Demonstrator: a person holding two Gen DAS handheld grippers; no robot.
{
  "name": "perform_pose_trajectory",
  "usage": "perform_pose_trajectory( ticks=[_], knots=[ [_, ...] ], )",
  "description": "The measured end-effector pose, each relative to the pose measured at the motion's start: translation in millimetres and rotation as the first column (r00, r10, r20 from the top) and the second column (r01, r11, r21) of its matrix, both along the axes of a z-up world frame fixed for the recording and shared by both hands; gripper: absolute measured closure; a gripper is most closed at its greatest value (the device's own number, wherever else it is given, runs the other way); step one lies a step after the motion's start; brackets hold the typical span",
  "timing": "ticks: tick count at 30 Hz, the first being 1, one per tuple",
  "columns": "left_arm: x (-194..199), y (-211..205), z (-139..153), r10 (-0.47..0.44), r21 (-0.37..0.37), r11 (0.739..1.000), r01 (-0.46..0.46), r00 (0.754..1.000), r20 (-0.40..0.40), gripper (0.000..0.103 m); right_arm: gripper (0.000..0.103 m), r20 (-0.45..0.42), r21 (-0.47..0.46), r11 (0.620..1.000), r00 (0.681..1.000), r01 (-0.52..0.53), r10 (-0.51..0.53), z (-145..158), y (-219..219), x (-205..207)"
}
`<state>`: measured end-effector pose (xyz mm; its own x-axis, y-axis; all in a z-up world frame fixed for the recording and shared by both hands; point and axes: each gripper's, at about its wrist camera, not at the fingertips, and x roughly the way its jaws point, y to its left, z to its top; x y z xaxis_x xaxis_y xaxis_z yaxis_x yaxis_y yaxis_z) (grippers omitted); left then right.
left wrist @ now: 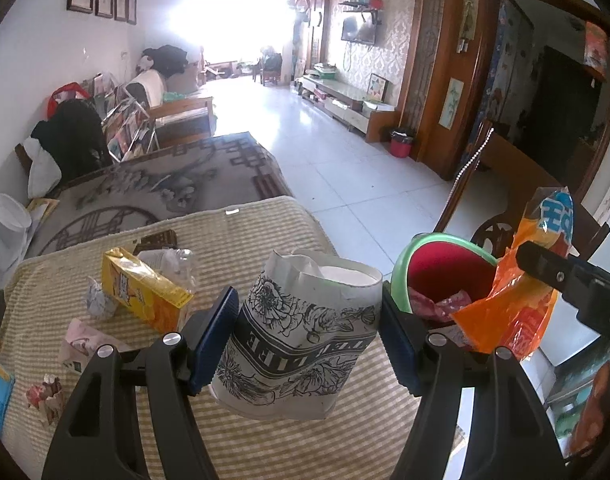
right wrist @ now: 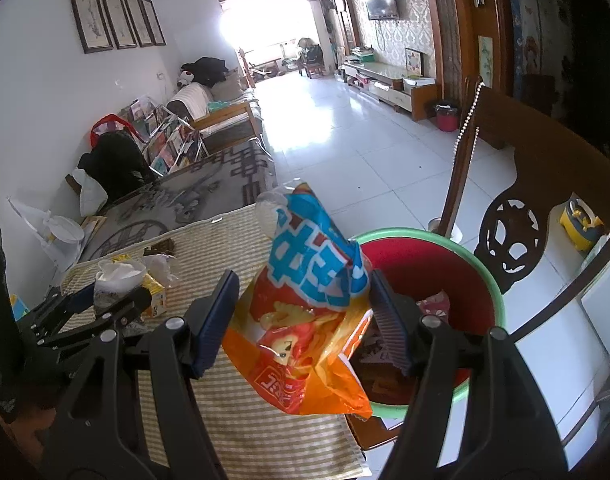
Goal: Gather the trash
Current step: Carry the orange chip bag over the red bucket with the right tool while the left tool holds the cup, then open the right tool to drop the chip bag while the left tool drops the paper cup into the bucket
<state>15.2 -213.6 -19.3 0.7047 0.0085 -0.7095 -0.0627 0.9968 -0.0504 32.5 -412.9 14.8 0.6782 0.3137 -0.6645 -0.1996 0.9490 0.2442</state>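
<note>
So the whole thing comes down to the bin (right wrist: 429, 276) sitting off the right edge of the desk (left wrist: 265, 432), and the right gripper (right wrist: 305, 316) is clearly the nearer one. Its fingers (right wrist: 215, 320) are pinching an orange snack bag (right wrist: 305, 320), which stands with its long axis roughly upright: blue top above the pads, orange bottom hanging below. The bag's right side already overlaps the bin's green rim, with the red inside just behind and to the right of it, so I'd guess it only needs a small nudge right and forward before letting go.

The left gripper (left wrist: 309, 332) is further back over the desk. Its fingers (left wrist: 213, 336) are squeezing a flowered paper cup (left wrist: 301, 336), mouth tilted up and away, and the bin is just off its right finger. That one has to travel right, and the right gripper's arm is kind of in its lane.

Still on the desk to the left: a yellow box (left wrist: 145, 292), a crumpled bottle (left wrist: 173, 264) and some wrappers (left wrist: 85, 344).
</note>
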Motion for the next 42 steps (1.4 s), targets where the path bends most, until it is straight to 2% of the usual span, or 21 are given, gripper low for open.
perform_pose_trajectory(
  ticks=[14,23,27,31,32,33,34,39,42],
  knots=[
    [-1.1,7.7,-1.2,0.056,-0.007,0.998,-0.056,0.998,-0.023,0.037,0.038,-0.027,-0.026,1.000,1.000,-0.010,0.009,-10.5,0.9,16.1],
    [12.0,-3.3,-3.2,0.039,0.008,0.999,-0.039,0.999,-0.032,0.037,0.038,-0.042,-0.062,0.996,0.997,0.063,-0.066,-21.0,-26.1,36.4],
    [21.3,-10.3,-3.3,0.024,0.010,1.000,-0.024,0.999,-0.034,0.037,0.038,-0.070,-0.050,0.992,0.990,0.115,-0.118,-30.0,-48.6,48.7],
    [37.2,-30.8,-8.1,-0.041,0.020,0.999,0.042,0.998,-0.047,0.037,0.037,-0.082,-0.049,0.989,0.986,0.139,-0.142,-37.2,-63.3,56.1],
    [41.4,-36.8,-9.6,-0.060,0.019,0.998,0.061,0.997,-0.051,0.037,0.032,-0.094,-0.057,0.988,0.984,0.144,-0.149,-41.0,-66.7,58.3],
    [44.7,-42.4,-11.0,-0.079,0.018,0.997,0.080,0.995,-0.055,0.037,0.022,-0.111,-0.069,0.986,0.981,0.152,-0.159,-45.3,-70.1,60.3],
    [49.8,-50.4,-12.7,-0.108,0.014,0.994,0.109,0.992,-0.060,0.037,0.019,-0.116,-0.075,0.983,0.978,0.166,-0.174,-47.3,-73.5,61.2],
    [71.4,-92.1,-19.4,-0.243,0.002,0.970,0.243,0.968,-0.064,0.037,0.015,-0.128,-0.050,0.962,0.954,0.267,-0.271,-49.9,-110.0,55.3],
    [84.3,-124.2,-24.8,-0.329,-0.003,0.944,0.330,0.942,-0.071,0.037,0.013,-0.124,-0.043,0.940,0.932,0.337,-0.340,-48.2,-133.5,48.5]
  ],
)
